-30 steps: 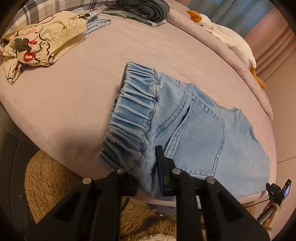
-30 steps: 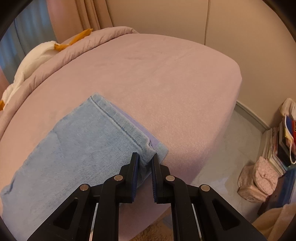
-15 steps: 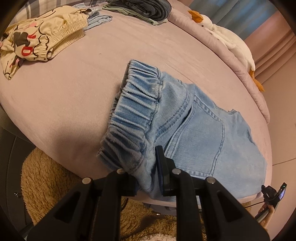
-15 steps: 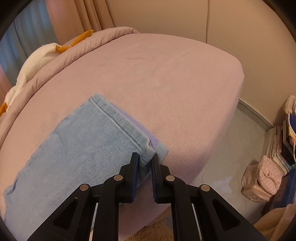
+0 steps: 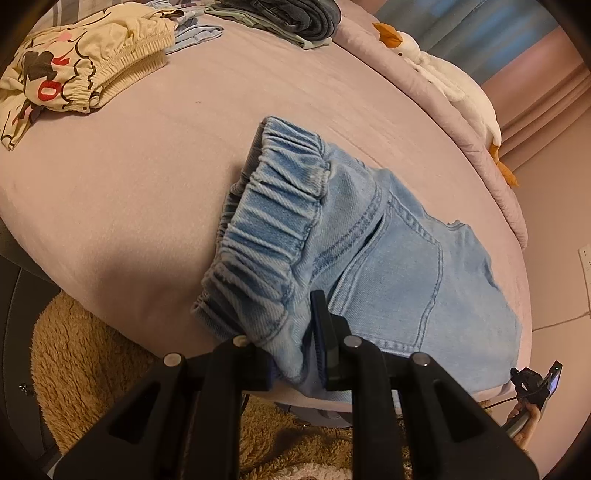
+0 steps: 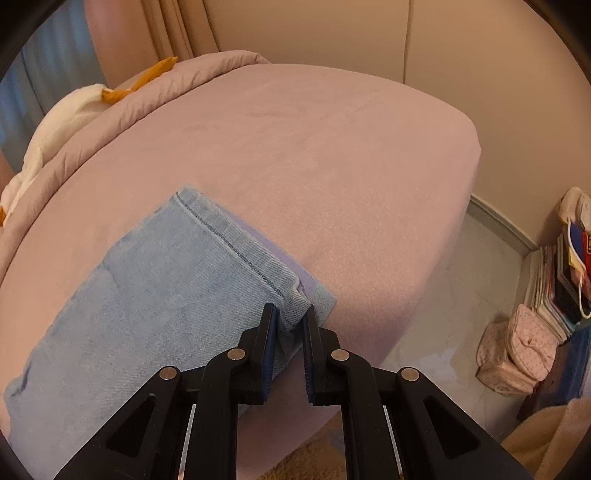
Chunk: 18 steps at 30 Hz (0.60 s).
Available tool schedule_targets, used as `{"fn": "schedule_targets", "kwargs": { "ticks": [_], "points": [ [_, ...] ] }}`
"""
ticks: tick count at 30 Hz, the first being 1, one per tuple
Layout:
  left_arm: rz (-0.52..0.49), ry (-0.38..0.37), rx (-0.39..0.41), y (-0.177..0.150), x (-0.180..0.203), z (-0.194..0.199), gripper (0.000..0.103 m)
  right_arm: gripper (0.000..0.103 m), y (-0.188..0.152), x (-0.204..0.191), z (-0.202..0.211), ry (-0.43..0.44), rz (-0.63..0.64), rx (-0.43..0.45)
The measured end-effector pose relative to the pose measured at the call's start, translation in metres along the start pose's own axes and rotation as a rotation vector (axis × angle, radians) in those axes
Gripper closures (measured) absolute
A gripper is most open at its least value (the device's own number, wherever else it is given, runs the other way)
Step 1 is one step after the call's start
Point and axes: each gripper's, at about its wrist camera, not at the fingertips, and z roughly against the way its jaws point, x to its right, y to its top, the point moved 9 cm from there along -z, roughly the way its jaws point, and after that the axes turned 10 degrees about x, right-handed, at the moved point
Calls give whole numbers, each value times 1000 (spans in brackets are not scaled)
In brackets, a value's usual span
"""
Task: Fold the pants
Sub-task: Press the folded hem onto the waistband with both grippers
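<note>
Light blue denim pants (image 5: 399, 266) lie on the pink bed (image 5: 147, 184), folded lengthwise, back pocket up. My left gripper (image 5: 295, 332) is shut on the near corner of the elastic waistband (image 5: 273, 221), which is lifted and bunched. In the right wrist view the leg end of the pants (image 6: 147, 288) lies flat. My right gripper (image 6: 290, 317) is shut on the near corner of the hem (image 6: 236, 247) at the bed's edge.
Cream patterned shorts (image 5: 74, 70) and a pile of dark folded clothes (image 5: 295, 18) lie at the far side of the bed. A white goose plush (image 5: 454, 85) rests on the rolled duvet. A tan fluffy rug (image 5: 92, 362) covers the floor below. Books and bags (image 6: 554, 302) stand by the wall.
The left gripper has lifted the waistband corner slightly and moved toward the bed's middle. The right gripper still holds the hem, barely moved.
</note>
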Motion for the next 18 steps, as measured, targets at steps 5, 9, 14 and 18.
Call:
{"fn": "schedule_targets", "kwargs": {
  "ticks": [5, 9, 14, 18],
  "points": [
    [-9, 9, 1, 0, 0, 0, 84, 95, 0, -1, 0, -17, 10, 4],
    [-6, 8, 1, 0, 1, 0, 84, 95, 0, -2, 0, -25, 13, 4],
    [-19, 22, 6, -1, 3, 0, 84, 95, 0, -1, 0, -25, 15, 7],
    [-19, 24, 7, -1, 4, 0, 84, 95, 1, -1, 0, -26, 17, 9]
  ]
}}
